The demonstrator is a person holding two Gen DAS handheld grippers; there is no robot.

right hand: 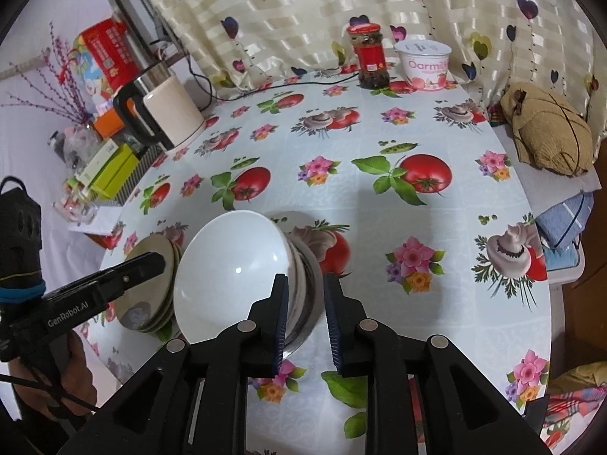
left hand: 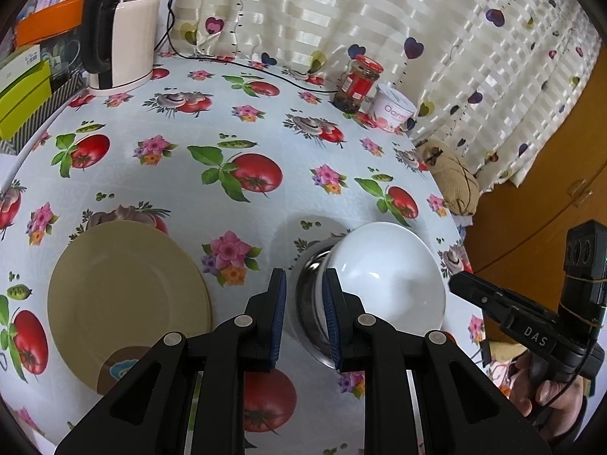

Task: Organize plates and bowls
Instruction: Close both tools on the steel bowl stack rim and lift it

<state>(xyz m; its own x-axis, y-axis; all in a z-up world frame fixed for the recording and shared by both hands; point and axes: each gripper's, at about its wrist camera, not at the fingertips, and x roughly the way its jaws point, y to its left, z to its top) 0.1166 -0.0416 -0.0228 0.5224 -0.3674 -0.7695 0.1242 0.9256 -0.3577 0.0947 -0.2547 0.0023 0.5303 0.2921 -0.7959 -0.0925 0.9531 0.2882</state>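
Observation:
A white bowl sits nested on a steel bowl on the tablecloth. Left of this stack lies a pile of beige plates. My left gripper hovers between plates and bowls, jaws a narrow gap apart and empty; from the right wrist view its tip stands just clear of the white bowl's left rim. My right gripper points at the stack's right wall with a small gap and nothing pinched; its tip sits just off the white bowl's right rim.
At the back left stands a kettle with a black cord trailing along the curtain. A red-lidded jar and a yogurt tub stand at the back. A brown cloth bundle lies off the right edge.

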